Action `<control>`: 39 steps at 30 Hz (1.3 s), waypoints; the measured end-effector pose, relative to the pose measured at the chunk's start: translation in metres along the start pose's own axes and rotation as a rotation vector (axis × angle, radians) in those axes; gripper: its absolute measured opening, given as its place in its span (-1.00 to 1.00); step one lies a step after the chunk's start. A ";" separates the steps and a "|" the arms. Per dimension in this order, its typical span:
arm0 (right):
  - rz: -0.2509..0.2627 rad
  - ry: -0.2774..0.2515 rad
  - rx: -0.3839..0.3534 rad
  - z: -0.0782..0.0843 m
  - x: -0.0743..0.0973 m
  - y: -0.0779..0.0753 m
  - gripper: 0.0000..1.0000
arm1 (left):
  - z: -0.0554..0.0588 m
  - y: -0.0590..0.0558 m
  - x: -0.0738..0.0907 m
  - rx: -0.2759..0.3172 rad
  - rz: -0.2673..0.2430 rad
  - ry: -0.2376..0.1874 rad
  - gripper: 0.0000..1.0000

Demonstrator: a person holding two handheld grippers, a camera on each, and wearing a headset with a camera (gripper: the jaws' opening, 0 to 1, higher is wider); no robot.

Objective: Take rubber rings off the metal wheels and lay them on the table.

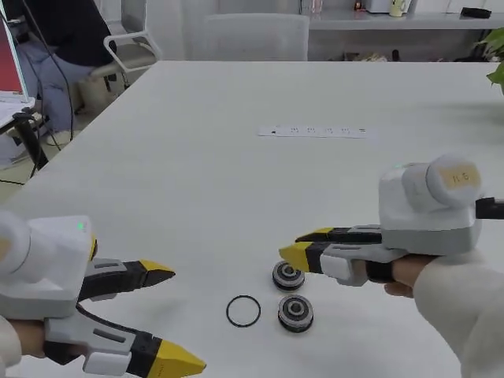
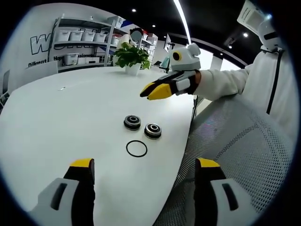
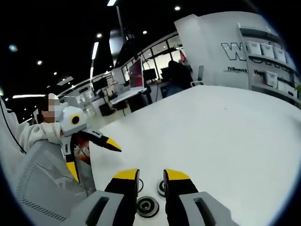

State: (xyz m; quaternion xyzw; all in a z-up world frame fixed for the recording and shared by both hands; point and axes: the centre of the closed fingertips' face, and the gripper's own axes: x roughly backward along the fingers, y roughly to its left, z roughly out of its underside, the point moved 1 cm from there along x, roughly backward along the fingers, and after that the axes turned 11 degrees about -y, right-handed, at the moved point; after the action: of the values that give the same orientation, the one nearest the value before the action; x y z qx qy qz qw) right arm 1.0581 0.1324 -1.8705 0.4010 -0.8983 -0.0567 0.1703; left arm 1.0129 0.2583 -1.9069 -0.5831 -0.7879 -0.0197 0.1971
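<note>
Checking the tabletop (image 1: 197, 157) first: what do we see lying free?
We see one rubber ring (image 1: 243, 311) flat on it, apart from the wheels.
And the wheels?
Both stand just right of the ring: the near wheel (image 1: 295, 312) right beside it, the far wheel (image 1: 288, 276) a little beyond, the two close together. Their rims look dark; we cannot tell whether a ring sits on either.
Where is the right claw (image 1: 293, 246)?
Right of the ring and a little beyond it, tips just above the far wheel. Its jaws are drawn close, a narrow gap between them, and we see nothing in them.
The left claw (image 1: 181, 319)?
Left of the ring, near it, above the tabletop. Its jaws are spread wide and hold nothing.
Anything else?
A white power strip (image 1: 315, 131) lies well beyond the ring, and we make out a potted plant (image 2: 129, 55) farther still.
</note>
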 end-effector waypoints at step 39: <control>-0.171 0.340 0.185 0.075 0.024 -0.005 -0.53 | -0.076 -0.021 -0.005 -0.142 0.053 -0.134 0.81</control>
State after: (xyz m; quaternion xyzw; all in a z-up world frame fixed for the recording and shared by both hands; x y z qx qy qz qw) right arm 1.0200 0.1085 -1.9352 0.4935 -0.8207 0.0803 0.2765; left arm 1.0165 0.2270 -1.8345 -0.6161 -0.7803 -0.0312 0.1024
